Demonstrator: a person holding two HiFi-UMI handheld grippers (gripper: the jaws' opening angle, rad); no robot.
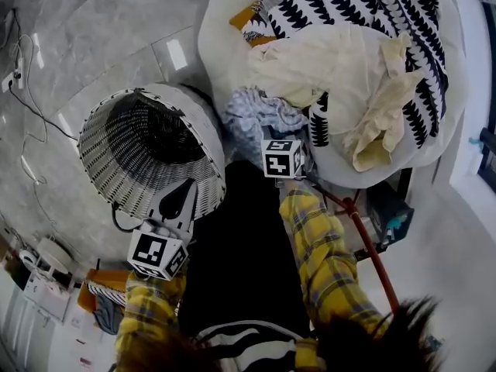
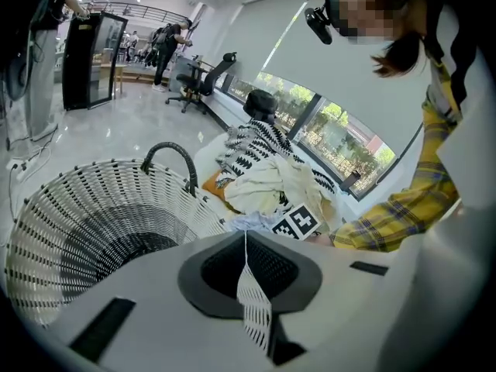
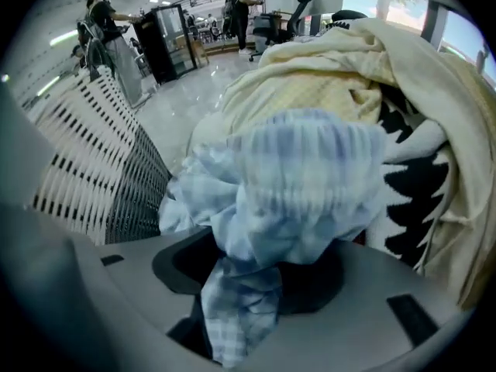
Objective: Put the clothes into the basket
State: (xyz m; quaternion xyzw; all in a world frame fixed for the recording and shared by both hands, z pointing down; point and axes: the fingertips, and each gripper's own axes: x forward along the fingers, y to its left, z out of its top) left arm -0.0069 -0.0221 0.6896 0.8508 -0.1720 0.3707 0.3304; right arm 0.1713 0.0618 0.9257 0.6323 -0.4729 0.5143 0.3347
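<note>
**A:** First entry?

**B:** Blue checked garment. We log it just beside the basket, outside its rim, at the side of the heap nearest the basket. The right gripper has its jaws well apart with a fold of the garment between them. As far as we can judge, the fold is not pinched tight.

**A:** The basket itself?

**B:** White wicker, with nothing in it that we can see. The left gripper is closed on a strip of its rim.

**A:** Beyond the basket?

**B:** Cream garment and black-and-white patterned cloth. Both lie farther from the basket than the blue one, and they overlap each other.

**A:** Risks we enter?

**B:** We list four:
- A shallow bite could let the fold slip on the lift.
- The cream garment could drag along if it is tangled.
- A trailing hem could catch the rim.
- The thin rim hold could let the basket swing.
</note>
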